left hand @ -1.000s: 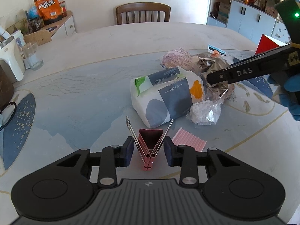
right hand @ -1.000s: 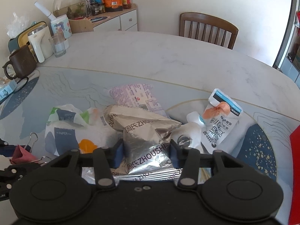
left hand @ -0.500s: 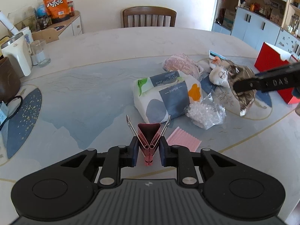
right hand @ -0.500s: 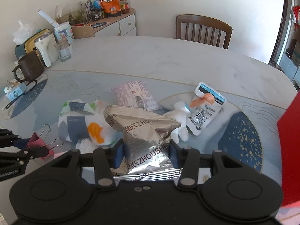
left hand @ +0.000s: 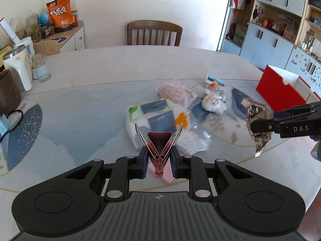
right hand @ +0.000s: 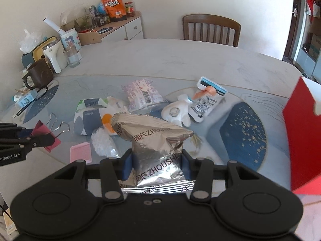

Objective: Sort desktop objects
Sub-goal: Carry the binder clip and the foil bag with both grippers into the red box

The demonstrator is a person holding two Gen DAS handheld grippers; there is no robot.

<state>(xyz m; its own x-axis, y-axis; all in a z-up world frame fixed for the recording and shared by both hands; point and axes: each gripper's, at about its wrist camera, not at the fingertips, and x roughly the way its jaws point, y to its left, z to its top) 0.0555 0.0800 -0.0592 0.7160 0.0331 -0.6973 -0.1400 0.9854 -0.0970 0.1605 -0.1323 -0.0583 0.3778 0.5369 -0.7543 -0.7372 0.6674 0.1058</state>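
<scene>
Left gripper [left hand: 159, 163] jaws pinch the binder clip [left hand: 159, 146]; right gripper [right hand: 156, 167] jaws clamp the foil packet [right hand: 154, 140], both off the tabletop [right hand: 180, 60]. The tissue pack [right hand: 90, 116] and nearby clutter remain unsorted.

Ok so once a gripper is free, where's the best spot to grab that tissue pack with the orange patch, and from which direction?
Probably from above, across the short width of the tissue pack. It lies flat and looks soft and squashy, so the fingers can close on its two long sides. Favour the end with the green patch: the other end is crowded by the crinkly clear bag and the pink-printed packet.
</scene>
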